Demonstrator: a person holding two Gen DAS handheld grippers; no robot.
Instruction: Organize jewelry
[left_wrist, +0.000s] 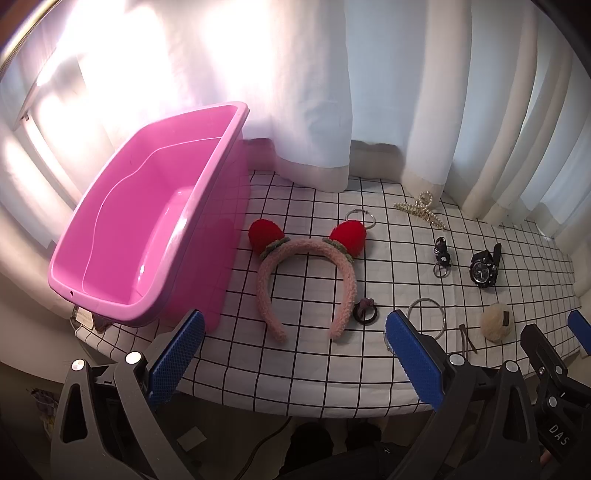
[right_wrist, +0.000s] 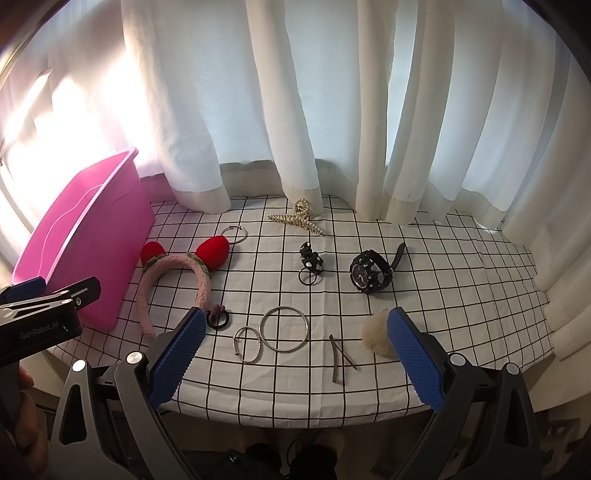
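Note:
A pink tub (left_wrist: 147, 229) stands empty at the table's left; it also shows in the right wrist view (right_wrist: 85, 243). A fuzzy pink headband (left_wrist: 306, 280) with red ears lies beside it. A pearl claw clip (right_wrist: 295, 219), black watch (right_wrist: 371, 273), black clip (right_wrist: 312, 260), silver bangle (right_wrist: 283, 328), smaller bracelet (right_wrist: 248, 344), hair tie (right_wrist: 218, 317), brown hairpin (right_wrist: 338, 358) and cream pompom (right_wrist: 376, 334) lie on the cloth. My left gripper (left_wrist: 295, 354) is open above the near edge, in front of the headband. My right gripper (right_wrist: 295, 354) is open near the bangles.
The table has a white cloth with a black grid (right_wrist: 443, 314). White curtains (right_wrist: 295, 110) hang along its far side and right. A thin ring (right_wrist: 234, 234) lies behind the headband. The table's front edge drops off just under both grippers.

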